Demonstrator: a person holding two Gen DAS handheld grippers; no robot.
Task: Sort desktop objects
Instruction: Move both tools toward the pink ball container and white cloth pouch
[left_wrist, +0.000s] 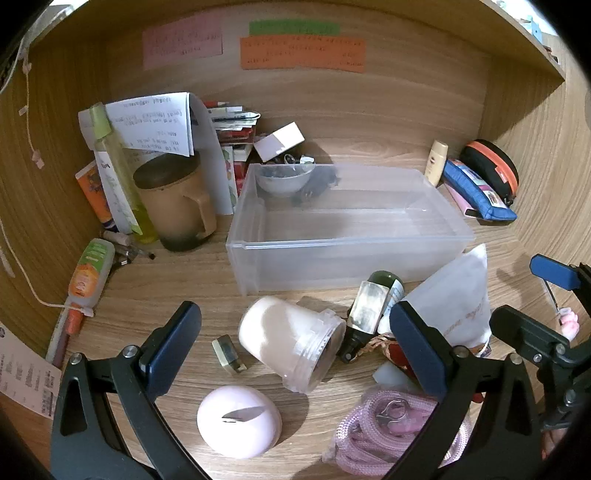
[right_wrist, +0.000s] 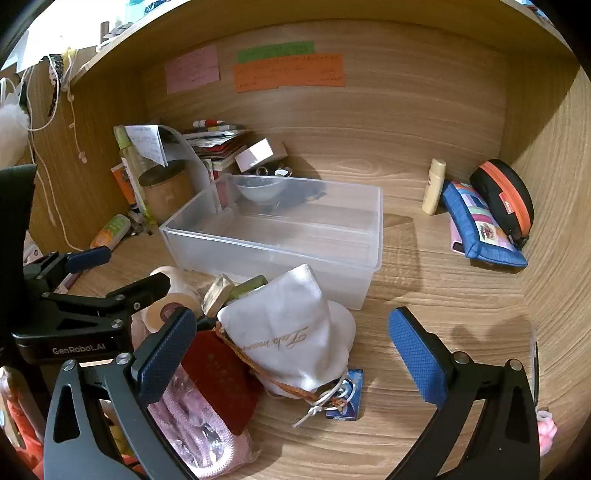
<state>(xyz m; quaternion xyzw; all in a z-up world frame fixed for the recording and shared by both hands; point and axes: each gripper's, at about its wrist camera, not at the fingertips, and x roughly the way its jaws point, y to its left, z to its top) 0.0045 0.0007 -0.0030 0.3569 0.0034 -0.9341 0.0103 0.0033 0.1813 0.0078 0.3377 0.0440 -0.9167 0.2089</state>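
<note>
A clear plastic bin (left_wrist: 347, 254) (right_wrist: 280, 258) stands mid-desk. In front of it lie a toppled white jar (left_wrist: 288, 339), a dark green bottle (left_wrist: 369, 310), a pink dome (left_wrist: 238, 421), a small olive block (left_wrist: 229, 352), a pink cord bundle (left_wrist: 384, 432) (right_wrist: 192, 435) and a white drawstring pouch (right_wrist: 291, 332) (left_wrist: 454, 295). My left gripper (left_wrist: 295, 350) is open, its fingers either side of the white jar. My right gripper (right_wrist: 291, 354) is open around the white pouch; it also shows in the left wrist view (left_wrist: 554, 280).
At back left stand a brown mug (left_wrist: 173, 203), a yellow-green bottle (left_wrist: 118, 173), papers and books. An orange-green tube (left_wrist: 90, 273) lies at left. A cream bottle (right_wrist: 434, 186), blue pouch (right_wrist: 480, 225) and black-orange case (right_wrist: 506, 195) sit at back right. Wooden walls enclose the desk.
</note>
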